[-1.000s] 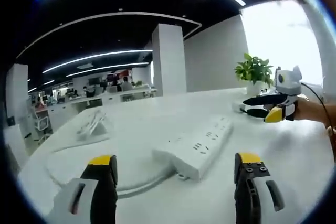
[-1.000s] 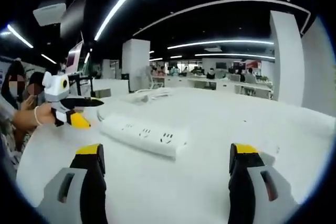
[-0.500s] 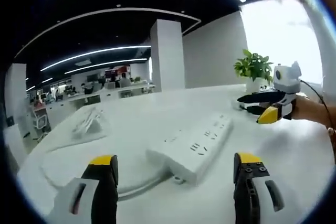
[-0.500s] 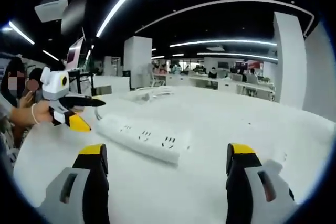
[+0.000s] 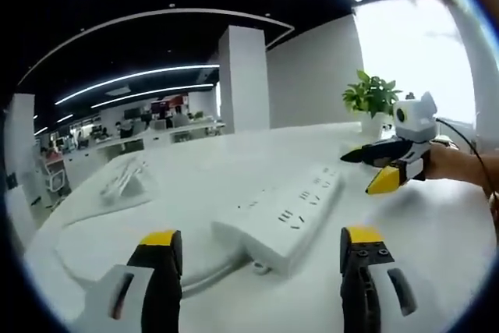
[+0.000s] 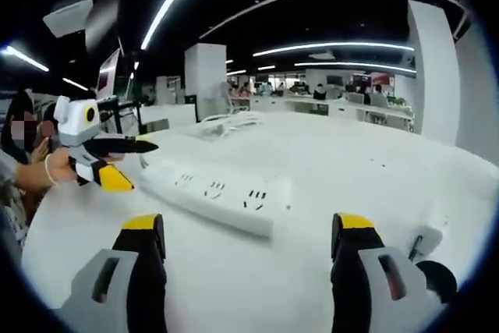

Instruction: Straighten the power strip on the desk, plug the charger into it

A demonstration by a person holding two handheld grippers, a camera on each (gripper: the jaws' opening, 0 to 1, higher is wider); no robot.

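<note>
You're in open-plan office. Beyond your left jaws: rows of white desks (image 5: 156, 136) with people seated, white square pillar (image 5: 243, 79), long curved ceiling light strips (image 5: 132, 76), potted plant (image 5: 371, 99) off right by bright window. Beyond your right jaws: more desk rows (image 6: 343, 107), monitors (image 6: 109, 76) far left, second pillar (image 6: 433, 68) right.

power strip (image 5: 284, 212) on desk (image 5: 437, 232), plant (image 5: 371, 97) behind it
</note>
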